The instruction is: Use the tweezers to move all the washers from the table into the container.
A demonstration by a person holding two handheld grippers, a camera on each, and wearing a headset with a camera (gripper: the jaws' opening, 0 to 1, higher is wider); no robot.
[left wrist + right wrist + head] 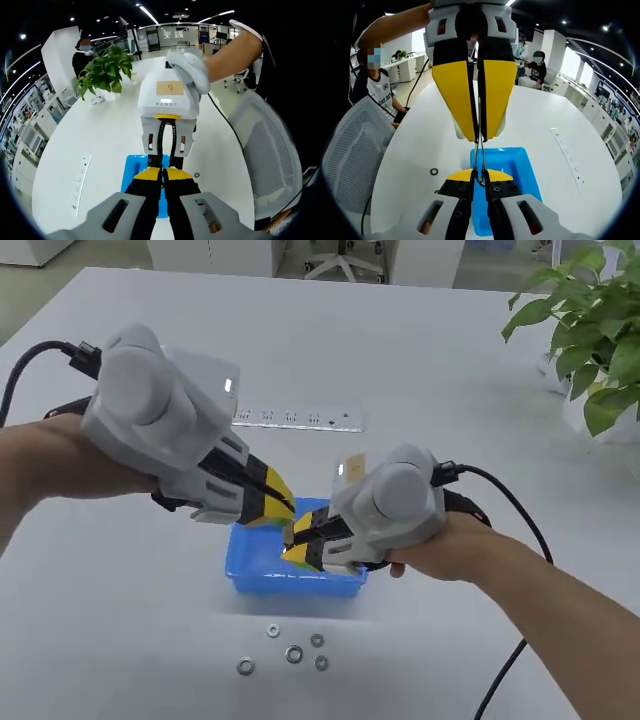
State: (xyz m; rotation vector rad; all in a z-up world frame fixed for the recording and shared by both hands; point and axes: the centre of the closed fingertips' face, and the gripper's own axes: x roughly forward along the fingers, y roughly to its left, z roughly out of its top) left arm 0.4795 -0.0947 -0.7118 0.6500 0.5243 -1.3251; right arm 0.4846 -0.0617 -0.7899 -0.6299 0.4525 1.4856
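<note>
Over the blue container [290, 582], tweezers [478, 155], arms nearly together and any catch impossible to tell, sit clamped in the left gripper [162, 173], tips nipped by the right gripper [480, 178], seemingly for a regrip, while five washers [292, 652] wait on the table [120, 640] nearby.

white table [420, 360]: blue container [290, 585], washers [293, 653], pwr strip [300, 420]

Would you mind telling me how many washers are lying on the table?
5 washers, clustered on the table before the blue container: one nearest it, one leftmost, three between. Others may be hidden inside it.
</note>
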